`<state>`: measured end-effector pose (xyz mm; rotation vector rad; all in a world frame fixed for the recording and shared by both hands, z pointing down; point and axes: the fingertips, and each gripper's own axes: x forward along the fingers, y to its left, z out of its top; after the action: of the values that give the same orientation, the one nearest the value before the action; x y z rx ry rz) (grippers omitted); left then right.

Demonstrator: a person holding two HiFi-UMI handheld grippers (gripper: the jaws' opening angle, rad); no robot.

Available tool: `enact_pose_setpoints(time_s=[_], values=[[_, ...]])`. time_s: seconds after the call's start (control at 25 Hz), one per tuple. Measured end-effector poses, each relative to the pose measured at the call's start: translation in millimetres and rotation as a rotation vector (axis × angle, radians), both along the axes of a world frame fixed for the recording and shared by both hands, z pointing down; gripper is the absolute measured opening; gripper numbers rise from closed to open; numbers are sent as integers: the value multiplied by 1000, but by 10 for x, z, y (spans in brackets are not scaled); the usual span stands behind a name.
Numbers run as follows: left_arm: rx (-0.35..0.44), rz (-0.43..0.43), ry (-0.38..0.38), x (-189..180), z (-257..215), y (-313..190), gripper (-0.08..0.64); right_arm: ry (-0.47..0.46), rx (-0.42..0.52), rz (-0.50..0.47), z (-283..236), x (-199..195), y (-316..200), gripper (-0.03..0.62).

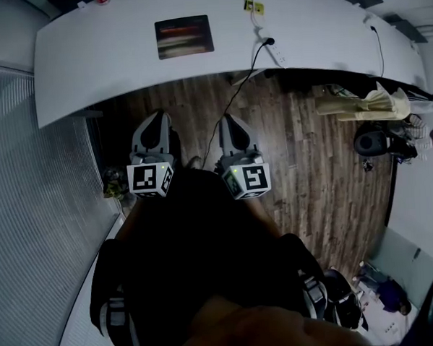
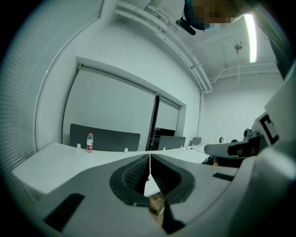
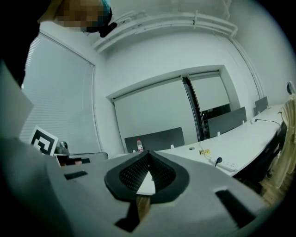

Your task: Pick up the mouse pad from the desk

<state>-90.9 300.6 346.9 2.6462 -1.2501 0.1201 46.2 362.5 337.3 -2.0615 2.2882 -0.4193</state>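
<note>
Left gripper (image 1: 154, 121), right gripper (image 1: 230, 123) both closed, empty (side by side); mouse pad (image 1: 185, 36) flat on desk (image 1: 109, 58), well apart.

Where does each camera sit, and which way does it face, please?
Head view: on the person's head, looking steeply down at curved white desk and dark rectangular mouse pad; left gripper, right gripper, dark torso show.
Left gripper view: on the left gripper, looking across the desk at a clear plastic water bottle; shut jaws show.
Right gripper view: on the right gripper, facing bottle and white power strip; shut jaws show.
Shared: both gripper views see the bottle.
</note>
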Motion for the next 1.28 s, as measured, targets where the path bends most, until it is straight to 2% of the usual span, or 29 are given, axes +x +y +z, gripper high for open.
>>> enact_pose_setpoints(time_s=[0.28, 0.92, 1.28], values=[[-15, 14, 18, -18, 33, -649, 6, 20, -31, 20, 35, -8, -604, 0], [-114, 58, 30, -241, 84, -2113, 6, 33, -93, 95, 43, -216, -2024, 0], [-142, 54, 44, -439, 225, -2579, 6, 20, -88, 106, 43, -361, -2531, 0]])
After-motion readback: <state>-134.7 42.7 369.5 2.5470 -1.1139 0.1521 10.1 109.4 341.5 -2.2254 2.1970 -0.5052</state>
